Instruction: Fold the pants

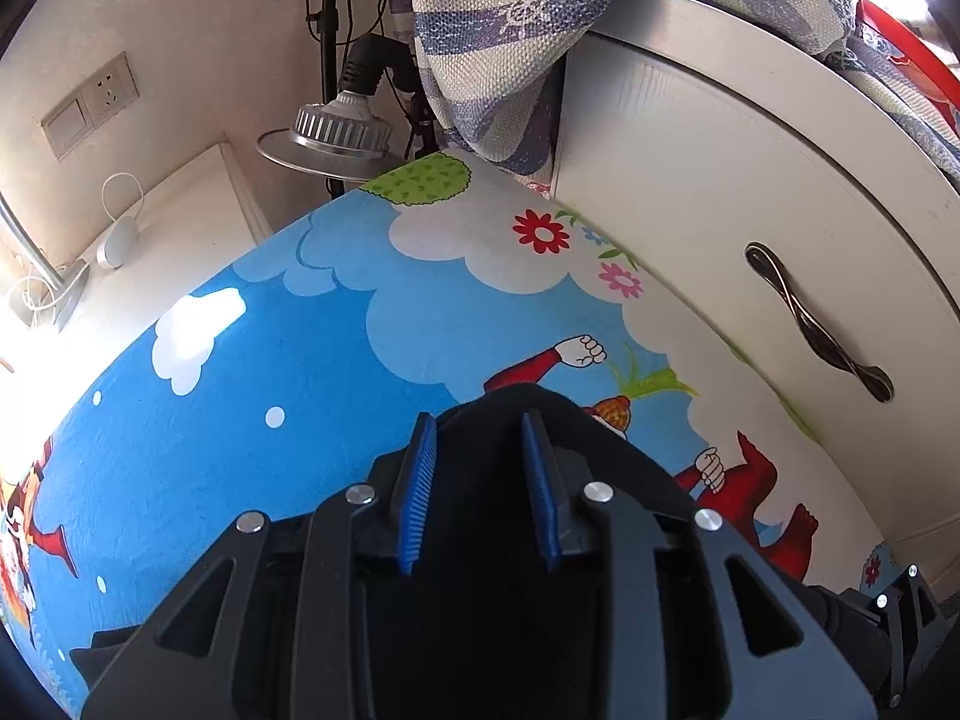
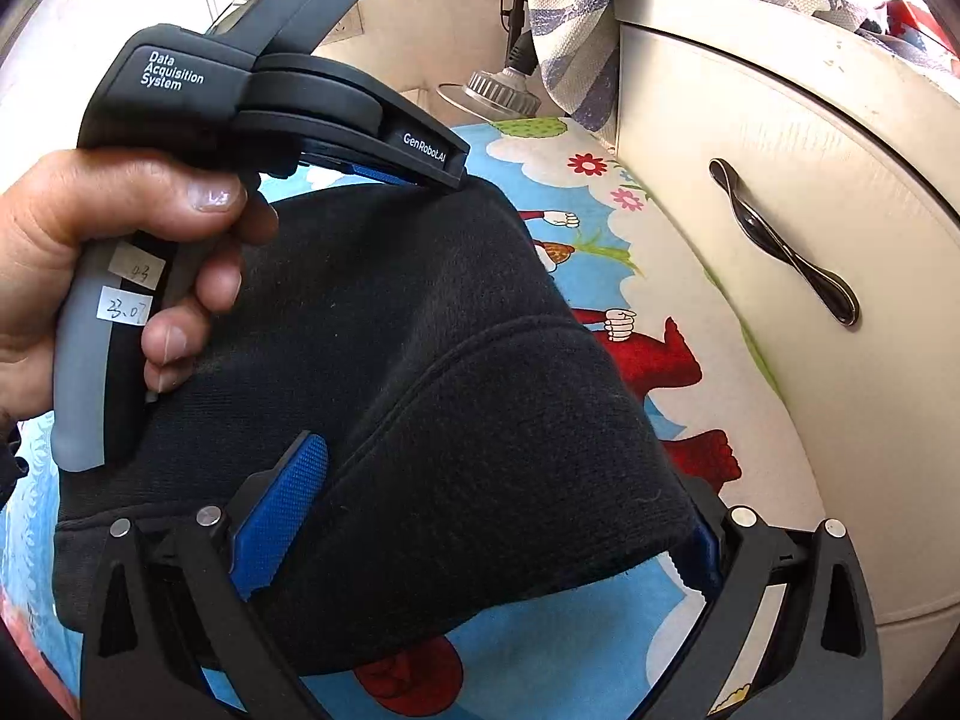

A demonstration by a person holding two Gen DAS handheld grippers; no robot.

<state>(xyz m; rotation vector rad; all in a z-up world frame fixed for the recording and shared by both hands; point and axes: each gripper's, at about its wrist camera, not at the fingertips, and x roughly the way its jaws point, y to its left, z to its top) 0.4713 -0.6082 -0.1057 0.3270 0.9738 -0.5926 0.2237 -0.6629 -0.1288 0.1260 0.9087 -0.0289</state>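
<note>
left wrist view: the left gripper (image 1: pixel 480 480) points down at the far edge of the black pants (image 1: pixel 510 402), which lie on the cartoon-print sheet (image 1: pixel 270 360). its blue pads stand narrow with dark cloth between them; whether they pinch it i cannot tell.

right wrist view: the right gripper (image 2: pixel 480 540) has its jaws wide, straddling the near fold of the pants (image 2: pixel 450 360) without pressing. the hand (image 2: pixel 120 252) holds the left tool at the far edge. judged step: gripping to fold; next, the right jaws need to close on cloth.
</note>
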